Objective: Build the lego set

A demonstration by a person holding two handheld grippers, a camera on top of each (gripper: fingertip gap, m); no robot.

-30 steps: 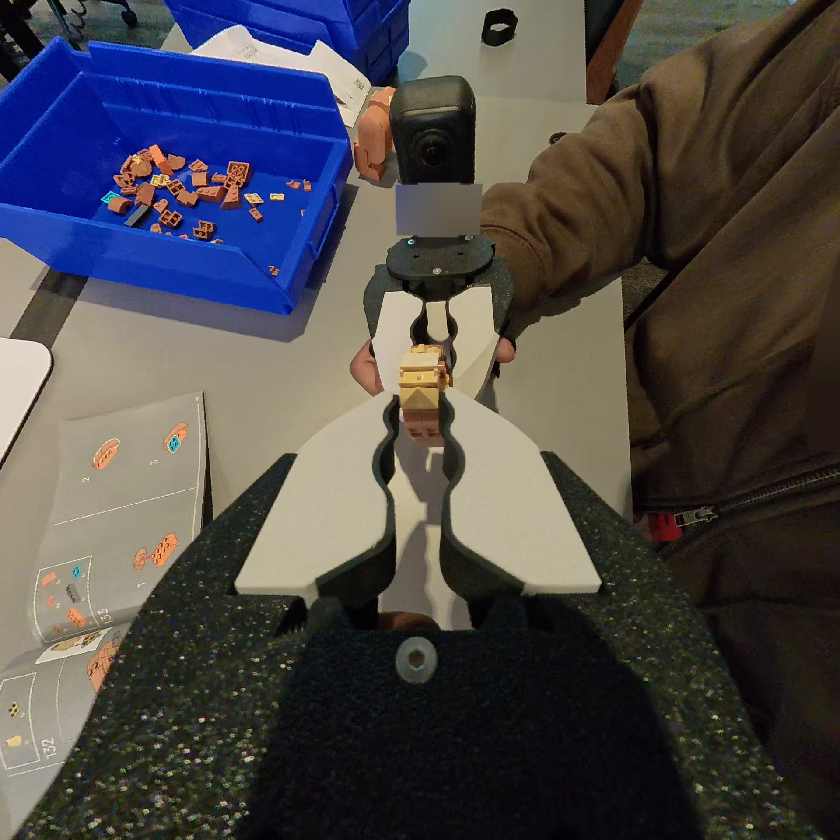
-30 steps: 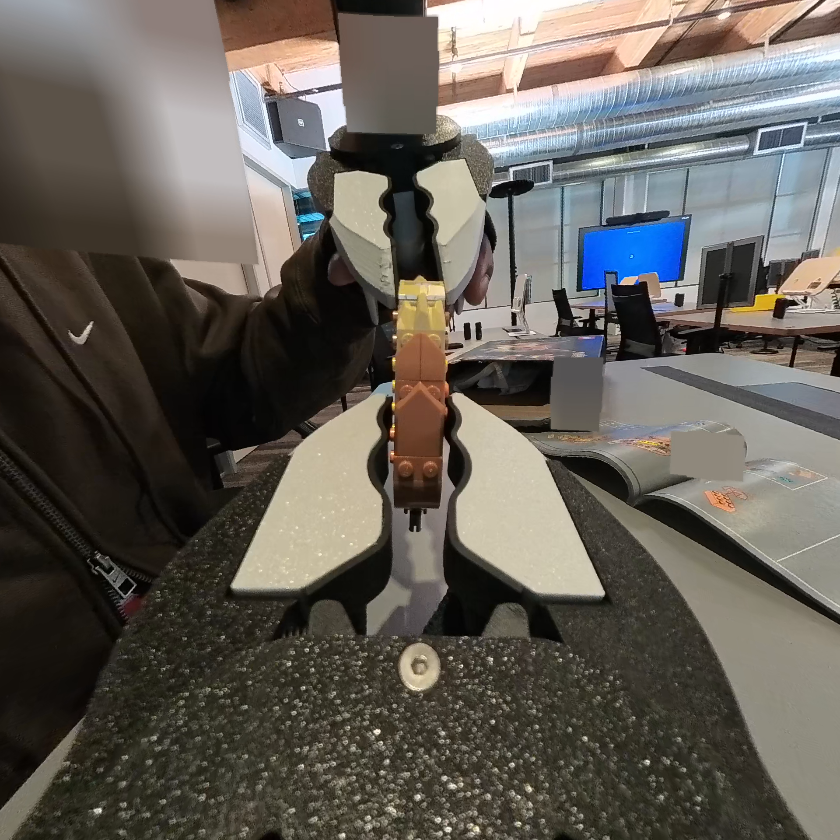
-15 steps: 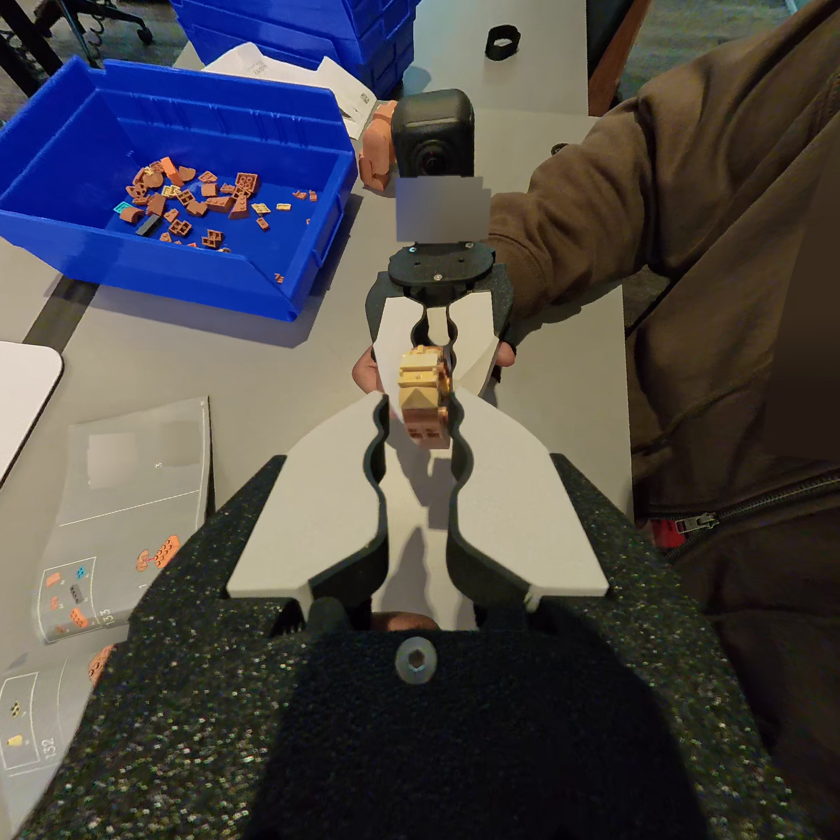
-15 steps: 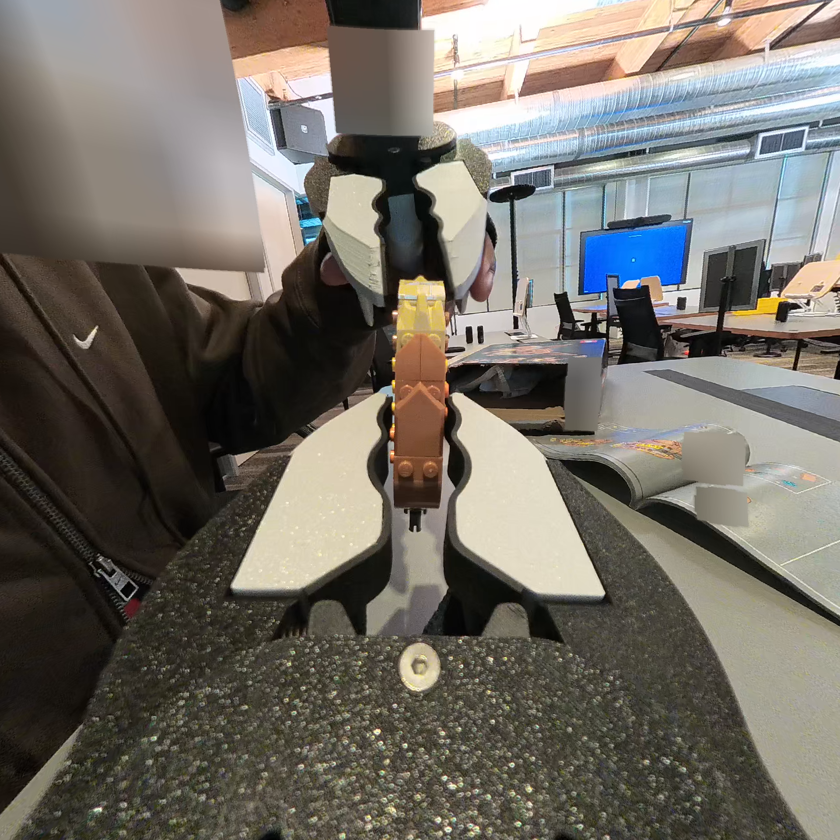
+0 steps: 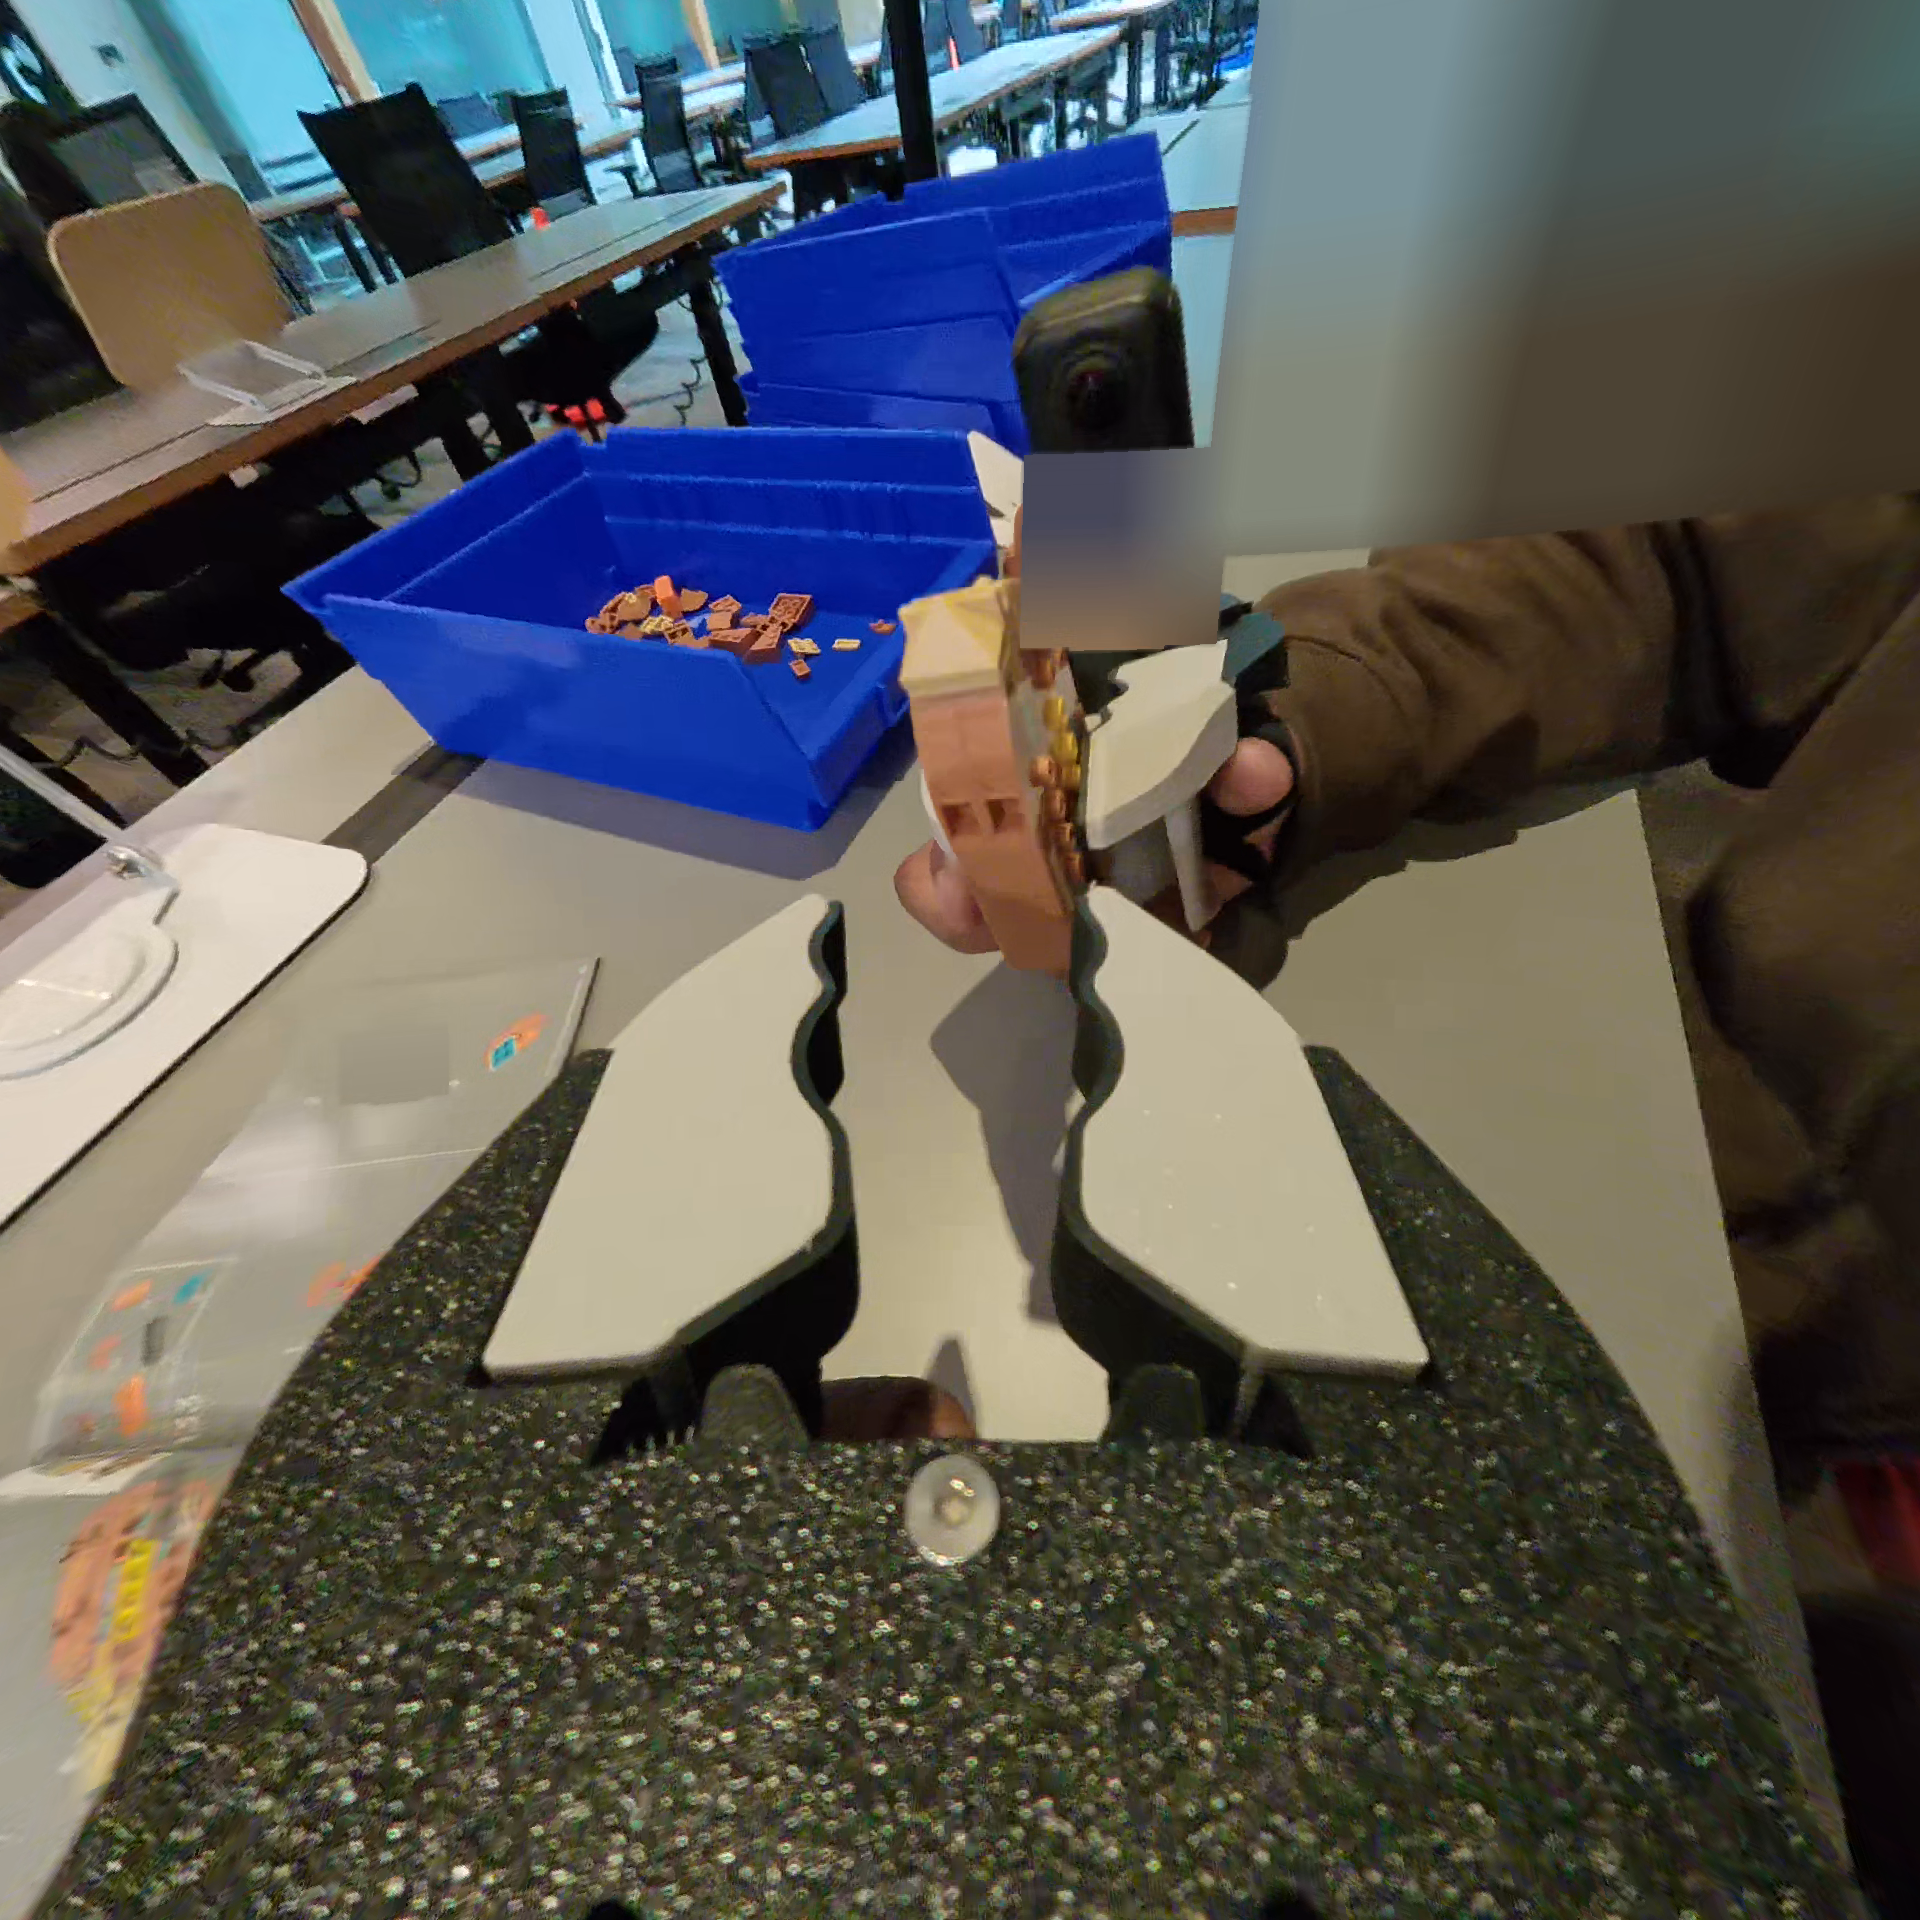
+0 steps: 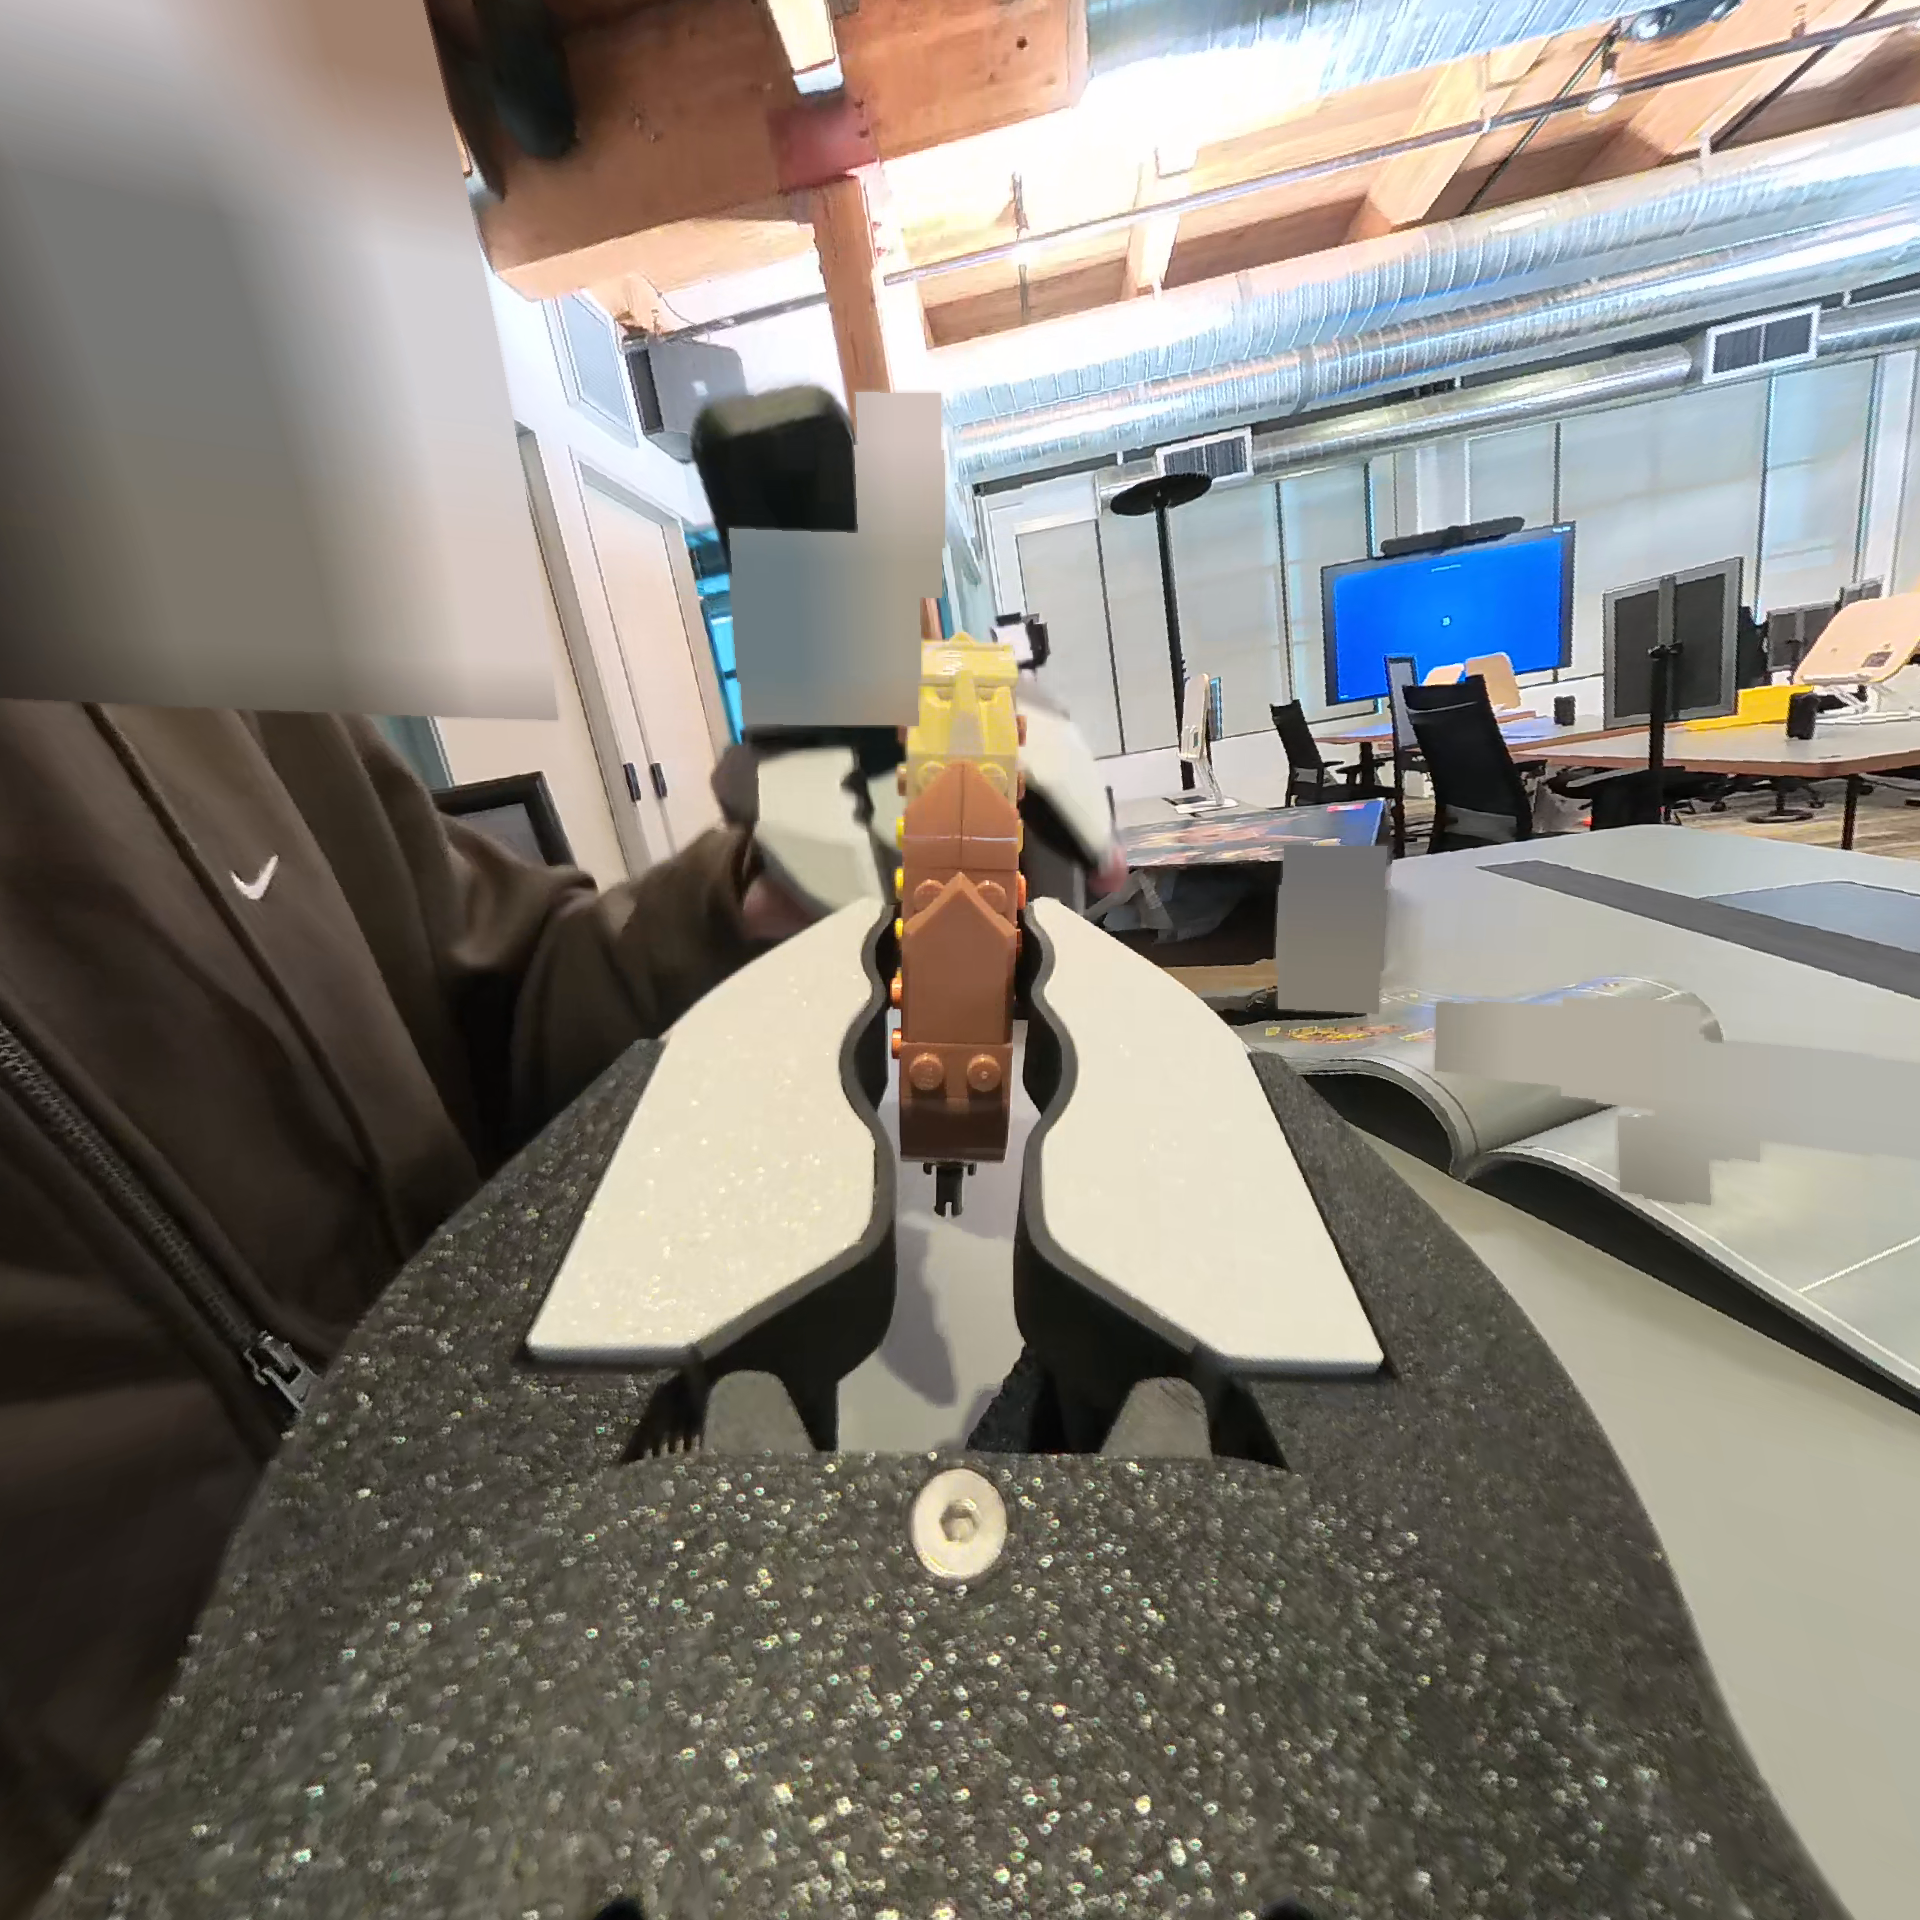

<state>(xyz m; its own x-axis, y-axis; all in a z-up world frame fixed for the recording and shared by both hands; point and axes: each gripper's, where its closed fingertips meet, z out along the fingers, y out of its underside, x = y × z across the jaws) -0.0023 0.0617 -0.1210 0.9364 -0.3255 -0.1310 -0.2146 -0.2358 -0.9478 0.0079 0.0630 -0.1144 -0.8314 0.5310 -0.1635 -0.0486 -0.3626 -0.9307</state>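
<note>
A brown and tan lego assembly (image 6: pixel 956 966) stands upright between the pads of my right gripper (image 6: pixel 956 914), which is shut on its lower brown part. The same assembly (image 5: pixel 987 769) shows in the left wrist view, held above the grey table (image 5: pixel 1455 987). My left gripper (image 5: pixel 956 914) is open and empty, its fingers wide apart. The assembly's lower end sits just beyond its right fingertip (image 5: pixel 1091 935), and the left fingertip stands clear of it. In the right wrist view the left gripper's fingers (image 6: pixel 810 842) are blurred behind the assembly.
A blue bin (image 5: pixel 644 717) with several loose brown pieces (image 5: pixel 717 623) stands on the table at the left, more blue bins (image 5: pixel 935 291) stacked behind. An open instruction booklet (image 5: pixel 312 1143) lies front left, also in the right wrist view (image 6: pixel 1558 1164). A white pad (image 5: pixel 208 914) lies far left. Left and right tips are no more than a few centimetres apart.
My left gripper has opened and let go of the assembly's tan end, and its view has tilted up. My right gripper keeps its hold on the assembly.
</note>
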